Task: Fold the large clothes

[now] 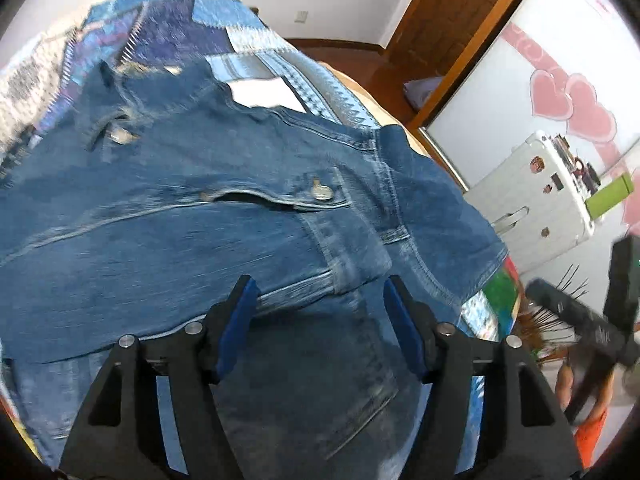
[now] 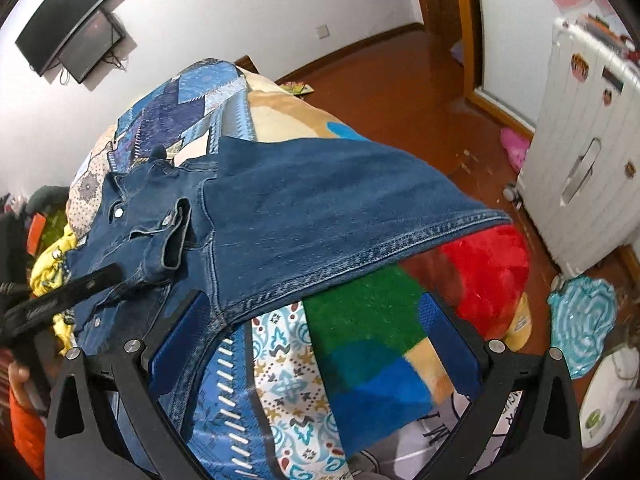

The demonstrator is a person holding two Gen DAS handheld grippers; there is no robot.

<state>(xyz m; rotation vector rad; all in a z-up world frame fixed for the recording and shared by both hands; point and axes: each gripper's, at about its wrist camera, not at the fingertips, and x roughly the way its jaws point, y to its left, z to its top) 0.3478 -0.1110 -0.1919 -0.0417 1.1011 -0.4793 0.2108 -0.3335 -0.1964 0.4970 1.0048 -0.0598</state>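
A blue denim jacket (image 1: 208, 216) lies spread on a bed with a patchwork cover (image 1: 192, 24). One sleeve is folded across the body. My left gripper (image 1: 320, 320) is open just above the jacket's lower part, with a cuff between the blue pads (image 1: 236, 328), not pinched. In the right wrist view the jacket (image 2: 320, 208) lies ahead, its hem at the bed's near edge. My right gripper (image 2: 316, 344) is open and empty over the colourful blanket (image 2: 368, 320), its left pad (image 2: 180, 344) beside the jacket hem. The left gripper's body (image 2: 60, 300) shows at the left.
A white suitcase (image 2: 592, 152) stands on the red-brown floor (image 2: 400, 88) right of the bed. A sliding door with pink hearts (image 1: 560, 92) is behind it. A wall TV (image 2: 68, 20) hangs far left. Clothes are piled at the bed's left side (image 2: 48, 248).
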